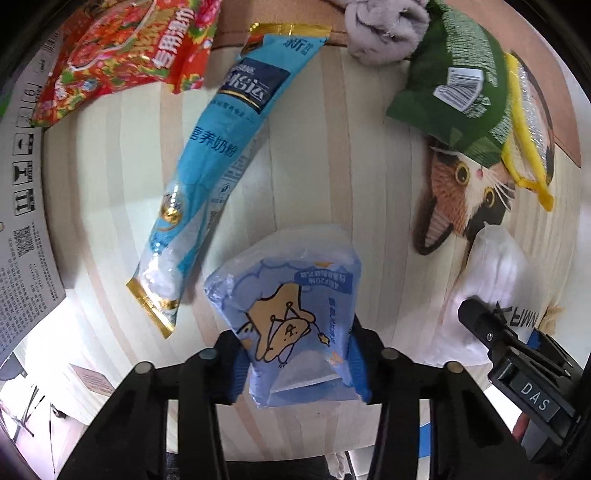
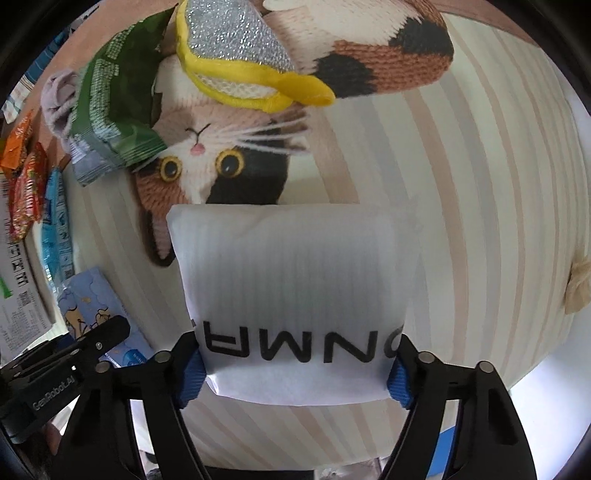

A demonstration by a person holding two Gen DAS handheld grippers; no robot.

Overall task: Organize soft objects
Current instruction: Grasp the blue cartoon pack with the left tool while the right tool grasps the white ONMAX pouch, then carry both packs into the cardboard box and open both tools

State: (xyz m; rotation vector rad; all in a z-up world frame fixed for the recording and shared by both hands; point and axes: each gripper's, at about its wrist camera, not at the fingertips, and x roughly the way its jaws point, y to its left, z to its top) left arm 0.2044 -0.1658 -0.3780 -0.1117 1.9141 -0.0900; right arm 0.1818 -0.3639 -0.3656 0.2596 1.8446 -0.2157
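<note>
Soft packets are lying scattered over a striped cloth printed with a knitted calico cat. In the left wrist view, the left gripper is pinching a pale blue tissue pack with a star cartoon between its blue-padded fingers, at 6 o'clock in that view. Above it, toward 11 o'clock, a long blue milk-powder pouch with gold ends is lying at a slant, and a red flowered bag is sitting near 10 o'clock, partly over a printed grey sheet. A grey rolled cloth is lying at 12 o'clock, touching a green packet at 1 o'clock. A silver scrubber with yellow trim is resting beside the green packet, over the cat's head.

In the right wrist view, the right gripper is gripping a white foam-wrapped pouch with black lettering; its fingers are pressing on the pouch's two lower corners at 6 o'clock. The pouch is covering the cat's ear. The left gripper and tissue pack are showing at 8 o'clock there. A cream fabric scrap is lying at 3 o'clock near the cloth's edge.
</note>
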